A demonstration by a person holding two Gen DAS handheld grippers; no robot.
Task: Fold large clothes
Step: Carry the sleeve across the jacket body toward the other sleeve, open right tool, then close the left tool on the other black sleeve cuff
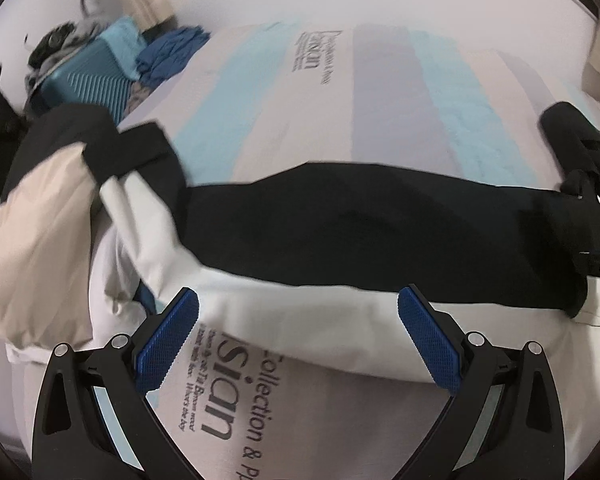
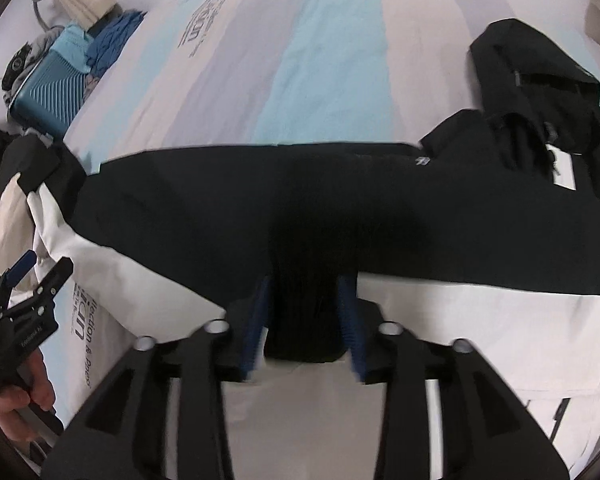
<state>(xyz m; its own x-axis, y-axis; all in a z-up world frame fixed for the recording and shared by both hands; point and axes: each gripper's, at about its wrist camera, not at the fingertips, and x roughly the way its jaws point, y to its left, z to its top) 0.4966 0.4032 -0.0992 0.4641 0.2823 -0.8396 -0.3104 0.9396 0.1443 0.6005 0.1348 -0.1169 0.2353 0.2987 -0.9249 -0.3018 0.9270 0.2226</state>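
A bed [image 1: 380,92] with a striped printed sheet is seen carrying a large black and white garment [image 1: 360,224], spread lengthwise across it, with a beige garment [image 1: 32,240] bunched at its left end and a blue suitcase [image 2: 44,88] beside the bed. The left gripper [image 1: 298,344], held in a hand [image 2: 16,400], is seen above the garment's white edge with its fingers wide apart and nothing between them. A black ribbed cuff [image 2: 306,312] of the garment is seen between the half-parted fingers of the right gripper [image 2: 306,320]; contact cannot be told through blur.
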